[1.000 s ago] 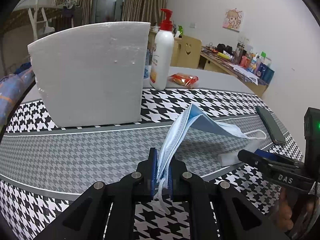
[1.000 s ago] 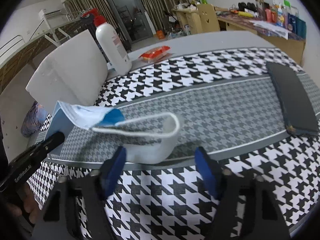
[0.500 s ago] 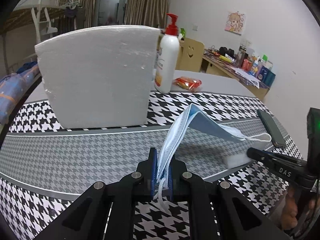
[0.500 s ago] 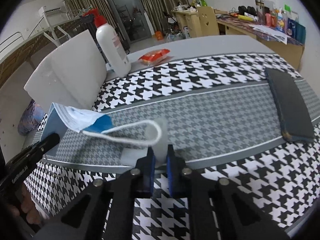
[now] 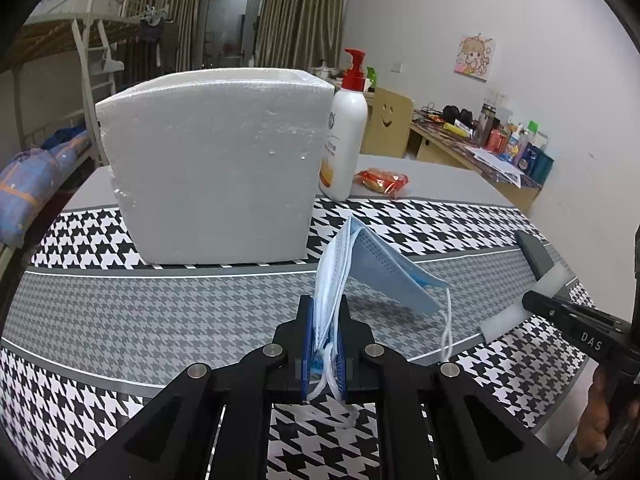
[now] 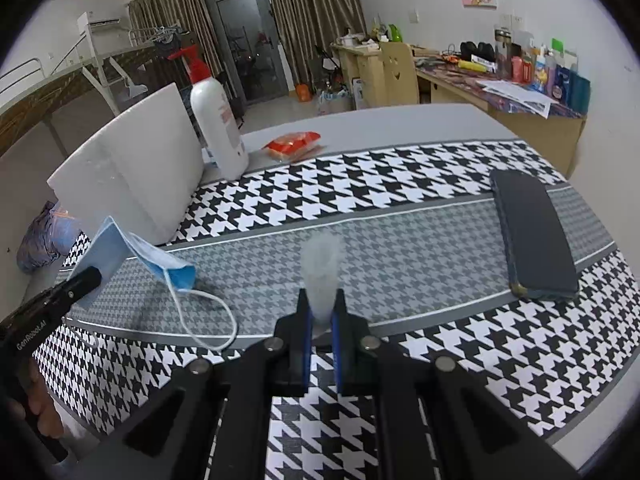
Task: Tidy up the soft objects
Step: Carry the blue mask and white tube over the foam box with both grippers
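Observation:
My left gripper is shut on a blue face mask, which hangs lifted over the houndstooth cloth with an ear loop dangling. The right wrist view shows the same mask at the left, held by the left gripper. My right gripper is shut on a white foam strip, squeezed between the blue pads and raised off the cloth. That strip and the right gripper show at the right edge of the left wrist view.
A big white foam box stands at the back left, with a pump bottle and a red snack packet beside it. A dark phone lies on the right of the table. A cluttered desk stands beyond.
The right gripper went from open around the foam strip to shut on it, then lifted it off the cloth. The mask's ear loop slipped off the strip and hangs free.

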Action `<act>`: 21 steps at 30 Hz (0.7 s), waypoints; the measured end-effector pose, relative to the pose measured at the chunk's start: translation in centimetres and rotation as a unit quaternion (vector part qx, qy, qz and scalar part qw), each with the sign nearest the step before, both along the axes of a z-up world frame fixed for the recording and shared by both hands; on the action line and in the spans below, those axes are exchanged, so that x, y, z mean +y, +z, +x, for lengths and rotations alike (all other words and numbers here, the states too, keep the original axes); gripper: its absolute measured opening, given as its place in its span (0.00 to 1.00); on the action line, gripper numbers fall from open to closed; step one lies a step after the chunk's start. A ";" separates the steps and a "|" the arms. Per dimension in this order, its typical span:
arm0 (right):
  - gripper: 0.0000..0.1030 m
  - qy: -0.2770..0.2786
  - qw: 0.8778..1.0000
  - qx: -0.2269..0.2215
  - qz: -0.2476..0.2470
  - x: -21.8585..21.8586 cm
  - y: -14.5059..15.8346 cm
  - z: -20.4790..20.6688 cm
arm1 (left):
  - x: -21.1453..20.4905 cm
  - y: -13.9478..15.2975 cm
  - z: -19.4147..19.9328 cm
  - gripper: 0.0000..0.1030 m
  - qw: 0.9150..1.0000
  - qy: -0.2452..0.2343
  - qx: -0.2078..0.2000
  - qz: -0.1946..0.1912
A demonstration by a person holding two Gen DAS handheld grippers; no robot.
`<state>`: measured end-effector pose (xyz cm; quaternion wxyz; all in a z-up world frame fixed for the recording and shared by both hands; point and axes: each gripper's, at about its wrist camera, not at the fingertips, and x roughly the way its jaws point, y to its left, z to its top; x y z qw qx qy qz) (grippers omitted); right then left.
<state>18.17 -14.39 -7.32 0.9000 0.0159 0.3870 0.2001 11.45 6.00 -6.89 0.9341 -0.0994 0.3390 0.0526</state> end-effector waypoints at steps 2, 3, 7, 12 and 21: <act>0.11 0.000 1.000 -0.002 0.001 0.0 0.3 -0.2 | 0.1 0.1 -0.7 0.10 1.000 0.000 -0.002 0.002; 0.11 0.001 1.000 -0.003 0.002 0.0 0.4 -0.3 | 0.1 0.2 -0.9 0.10 1.000 0.000 -0.002 0.003; 0.11 0.003 1.000 -0.011 0.004 0.1 1.0 -0.9 | 0.0 0.5 -1.4 0.10 1.000 -0.002 -0.006 0.006; 0.11 0.004 1.000 -0.021 0.005 0.2 1.6 -1.5 | 0.1 0.8 -1.9 0.10 1.000 -0.003 -0.007 0.008; 0.11 0.011 0.999 -0.031 0.001 0.5 2.0 -2.4 | -0.2 1.0 -2.7 0.10 1.000 -0.005 -0.006 0.013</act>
